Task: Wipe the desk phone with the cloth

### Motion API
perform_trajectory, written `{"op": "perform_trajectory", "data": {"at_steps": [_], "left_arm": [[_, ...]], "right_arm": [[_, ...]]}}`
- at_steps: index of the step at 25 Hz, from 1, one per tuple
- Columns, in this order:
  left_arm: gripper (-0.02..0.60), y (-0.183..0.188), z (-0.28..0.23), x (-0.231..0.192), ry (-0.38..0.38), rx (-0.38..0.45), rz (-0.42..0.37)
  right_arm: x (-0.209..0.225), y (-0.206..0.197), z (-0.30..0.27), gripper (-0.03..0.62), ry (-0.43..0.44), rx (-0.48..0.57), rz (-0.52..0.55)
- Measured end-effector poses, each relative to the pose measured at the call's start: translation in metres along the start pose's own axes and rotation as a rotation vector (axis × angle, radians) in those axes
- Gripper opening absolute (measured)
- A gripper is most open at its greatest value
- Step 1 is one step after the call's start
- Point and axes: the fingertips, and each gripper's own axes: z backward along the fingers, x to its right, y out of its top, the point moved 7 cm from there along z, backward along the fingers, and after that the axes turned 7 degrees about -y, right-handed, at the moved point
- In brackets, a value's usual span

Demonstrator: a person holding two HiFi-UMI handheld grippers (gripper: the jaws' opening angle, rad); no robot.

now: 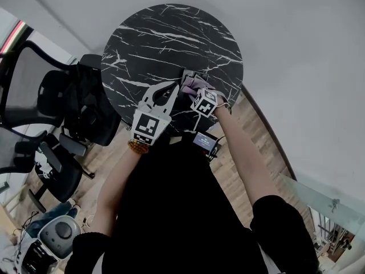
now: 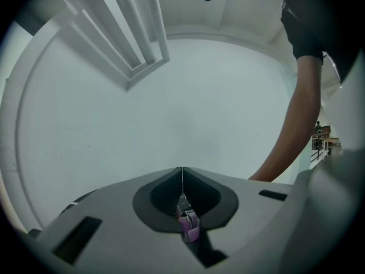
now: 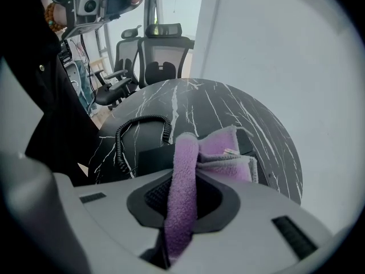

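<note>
Table of black marble (image 1: 142, 33) carries the desk phone (image 3: 149, 156) near the edge closest to the person, just ahead of and below the right gripper (image 3: 182, 196). This gripper is clenched on the purple cloth (image 3: 219, 150), which seems to rest on the phone. Left gripper (image 2: 182, 178), with jaws pressed together on nothing, stands just beside it on the left.

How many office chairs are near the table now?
2. One black mesh chair stands past the far edge of the round table; the second chair is just left of it. More may be hidden.
</note>
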Motion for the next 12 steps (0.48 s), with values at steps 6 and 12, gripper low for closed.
{"op": "perform_trajectory", "data": {"at_steps": [6,12], "left_arm": [[0.017,-0.001,0.0,-0.001,0.002,-0.001,0.001],[0.015,-0.002,0.0,-0.001,-0.001,-0.002,0.002]], "right_arm": [[-0.014,-0.004,-0.003,0.061,0.019,-0.01,0.013],[-0.021,-0.005,-0.003,0.061,0.029,-0.007,0.0]]}}
